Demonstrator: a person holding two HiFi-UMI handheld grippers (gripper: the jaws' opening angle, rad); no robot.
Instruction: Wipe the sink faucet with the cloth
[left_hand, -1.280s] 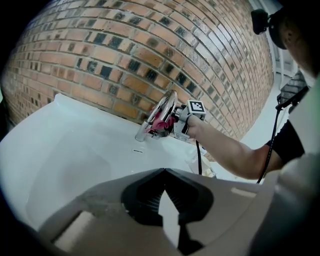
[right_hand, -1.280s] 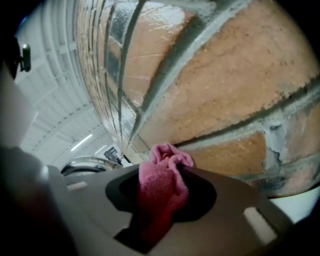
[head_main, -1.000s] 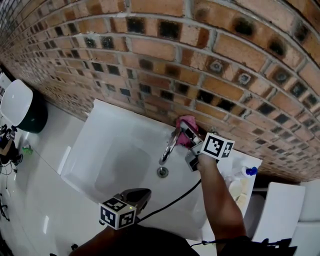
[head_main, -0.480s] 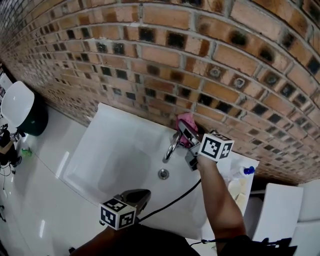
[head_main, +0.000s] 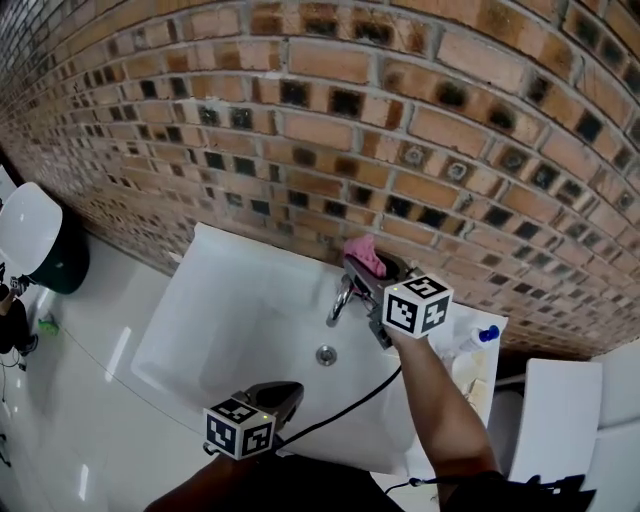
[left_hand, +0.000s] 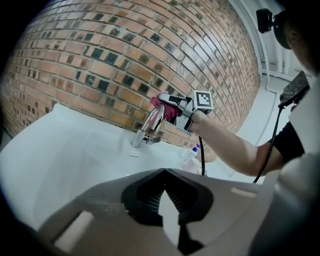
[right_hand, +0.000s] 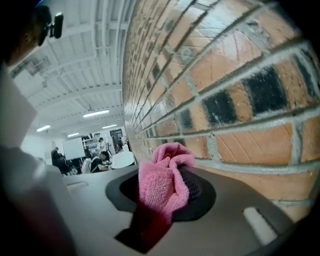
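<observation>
While the right gripper (right_hand: 165, 200) clamps the pink cloth (right_hand: 159, 187) just behind the faucet (head_main: 341, 298), close to the brick wall (head_main: 300, 120), press the cloth onto the spout and draw it along evenly. The left gripper (left_hand: 163, 175) is closed on nothing, low over the sink (head_main: 190, 320) front. A blue-capped bottle (head_main: 474, 342) stands near on the right, and a cable (head_main: 345, 400) crosses the basin.

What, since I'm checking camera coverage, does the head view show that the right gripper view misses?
Only the head view: the faucet, white sink, drain and left tool. Only the right gripper view: ceiling lights and distant people. Both: the pink cloth shut in the right tool, and the brick wall.
</observation>
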